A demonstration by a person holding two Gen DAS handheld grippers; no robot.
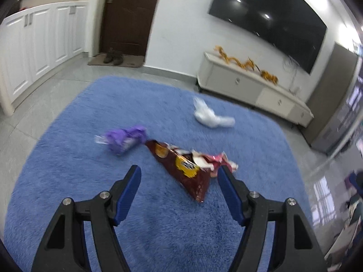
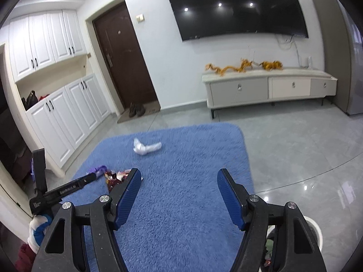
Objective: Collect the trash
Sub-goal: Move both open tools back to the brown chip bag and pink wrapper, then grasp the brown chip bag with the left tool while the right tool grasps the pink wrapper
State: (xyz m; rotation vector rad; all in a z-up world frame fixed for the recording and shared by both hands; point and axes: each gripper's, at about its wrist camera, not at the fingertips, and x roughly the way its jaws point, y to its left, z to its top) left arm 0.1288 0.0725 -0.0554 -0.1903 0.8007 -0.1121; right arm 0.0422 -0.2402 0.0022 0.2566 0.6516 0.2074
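Note:
On the blue rug (image 1: 68, 158) lie three pieces of trash. A dark red snack bag (image 1: 181, 170) with torn pink wrappers at its top lies just ahead of my left gripper (image 1: 179, 173), whose jaws stand open over it without touching. A crumpled purple wrapper (image 1: 123, 137) sits to its left, a white crumpled plastic bag (image 1: 212, 115) farther back. My right gripper (image 2: 179, 176) is open and empty above bare rug (image 2: 181, 204); the white bag (image 2: 146, 147) lies ahead, the red bag (image 2: 114, 179) and purple wrapper (image 2: 98, 170) at its left beside the left gripper's body (image 2: 65, 189).
A white bin (image 2: 315, 229) with scraps inside stands at the lower right, partly hidden by the right gripper. A cream TV cabinet (image 2: 267, 88) with a yellow ornament lines the far wall under a wall TV (image 2: 236, 6). White cupboards (image 2: 68, 117), a brown door and shoes (image 2: 136, 110) stand left.

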